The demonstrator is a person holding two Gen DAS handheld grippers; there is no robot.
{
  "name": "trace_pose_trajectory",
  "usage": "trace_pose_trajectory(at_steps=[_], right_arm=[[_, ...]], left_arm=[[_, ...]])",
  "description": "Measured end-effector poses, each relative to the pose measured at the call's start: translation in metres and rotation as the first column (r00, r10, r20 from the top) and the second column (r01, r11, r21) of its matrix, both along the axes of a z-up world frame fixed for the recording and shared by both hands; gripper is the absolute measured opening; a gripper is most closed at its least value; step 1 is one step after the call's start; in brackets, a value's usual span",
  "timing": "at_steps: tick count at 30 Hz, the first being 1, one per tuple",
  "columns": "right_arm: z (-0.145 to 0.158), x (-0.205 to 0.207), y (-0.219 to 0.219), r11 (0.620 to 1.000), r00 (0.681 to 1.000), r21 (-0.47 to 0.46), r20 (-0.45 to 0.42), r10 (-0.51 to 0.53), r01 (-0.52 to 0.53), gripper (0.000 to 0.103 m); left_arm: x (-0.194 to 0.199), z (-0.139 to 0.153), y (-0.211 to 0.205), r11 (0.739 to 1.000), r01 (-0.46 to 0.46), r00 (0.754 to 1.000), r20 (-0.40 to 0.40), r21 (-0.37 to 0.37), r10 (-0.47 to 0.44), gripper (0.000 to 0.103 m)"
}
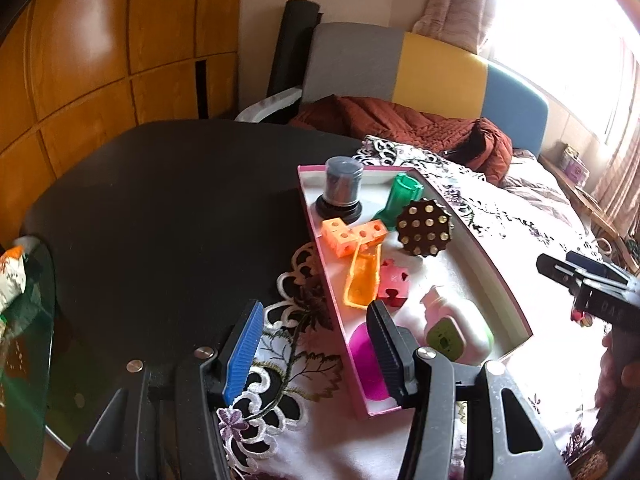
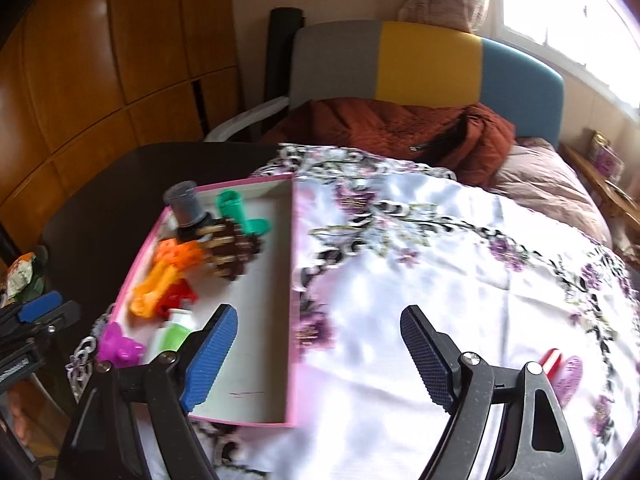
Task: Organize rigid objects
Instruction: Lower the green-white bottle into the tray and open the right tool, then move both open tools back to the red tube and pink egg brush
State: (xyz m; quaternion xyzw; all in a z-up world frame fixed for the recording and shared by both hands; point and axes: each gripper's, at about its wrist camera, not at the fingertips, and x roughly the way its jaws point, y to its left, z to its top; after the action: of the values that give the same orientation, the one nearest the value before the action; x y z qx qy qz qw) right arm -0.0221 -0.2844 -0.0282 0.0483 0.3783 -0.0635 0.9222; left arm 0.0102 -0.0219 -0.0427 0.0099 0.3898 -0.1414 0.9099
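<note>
A pink-rimmed tray (image 1: 380, 176) lies on a floral cloth (image 2: 440, 260) and holds several toys. Among them are a grey cylinder on a black base (image 1: 343, 192), a green piece (image 1: 400, 196), a brown studded disc (image 1: 426, 226), orange dice blocks (image 1: 352, 236), an orange scoop (image 1: 362, 280) and a white-green bottle (image 1: 456, 328). My left gripper (image 1: 316, 352) is open, and the tray's near left wall runs between its fingers untouched. My right gripper (image 2: 320, 356) stands open and empty above the tray's right wall. A red piece (image 2: 554, 360) and a purple piece (image 2: 570, 378) lie on the cloth at the right.
The cloth covers part of a dark round table (image 1: 160, 208). Behind it are a chair with a grey, yellow and blue back (image 2: 420, 60) and a rust-red quilted jacket (image 2: 400, 128). Wooden wardrobe doors (image 1: 100, 60) fill the left. A glass surface (image 1: 28, 320) sits at the lower left.
</note>
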Motion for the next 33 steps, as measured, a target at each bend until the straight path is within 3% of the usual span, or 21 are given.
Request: trace_pose_trajectory(at_steps=[10,15,17,20,22,24,29,33], right_arm=[[0.008,-0.022,-0.093,0.978,0.982,-0.107,-0.036,-0.183,0.178,0.086],[0.005,-0.046,-0.163,0.939,0.94,-0.072,-0.04,-0.34,0.336,0.086],[0.002,-0.06,-0.195,0.895,0.895,-0.002,-0.039,-0.445,0.445,0.086],[-0.006,-0.082,-0.236,0.783,0.803,0.188,-0.068,-0.592,0.593,0.086],[-0.013,-0.092,-0.251,0.722,0.767,0.279,-0.104,-0.633,0.633,0.086],[-0.022,-0.093,-0.256,0.695,0.751,0.296,-0.152,-0.642,0.655,0.086],[-0.041,-0.085,-0.254,0.7,0.748,0.264,-0.256,-0.612,0.664,0.085],[-0.049,-0.085,-0.254,0.705,0.728,0.2,-0.295,-0.619,0.68,0.077]], left_arm=[[-0.002,0.002,-0.018,0.998,0.054,0.999,0.006,0.024,-0.054,0.054],[-0.004,0.005,-0.03,0.996,0.086,0.996,0.009,0.026,-0.087,0.054],[-0.004,0.005,-0.036,0.994,0.101,0.995,0.006,0.032,-0.102,0.054],[-0.007,0.007,-0.047,0.99,0.136,0.991,0.005,0.037,-0.136,0.054],[-0.009,0.007,-0.056,0.986,0.162,0.987,0.0,0.036,-0.162,0.054],[-0.011,0.007,-0.067,0.982,0.187,0.982,-0.005,0.038,-0.187,0.054],[-0.021,0.004,-0.094,0.963,0.263,0.965,-0.017,0.05,-0.263,0.054],[-0.026,0.002,-0.112,0.949,0.308,0.951,-0.025,0.062,-0.307,0.054]])
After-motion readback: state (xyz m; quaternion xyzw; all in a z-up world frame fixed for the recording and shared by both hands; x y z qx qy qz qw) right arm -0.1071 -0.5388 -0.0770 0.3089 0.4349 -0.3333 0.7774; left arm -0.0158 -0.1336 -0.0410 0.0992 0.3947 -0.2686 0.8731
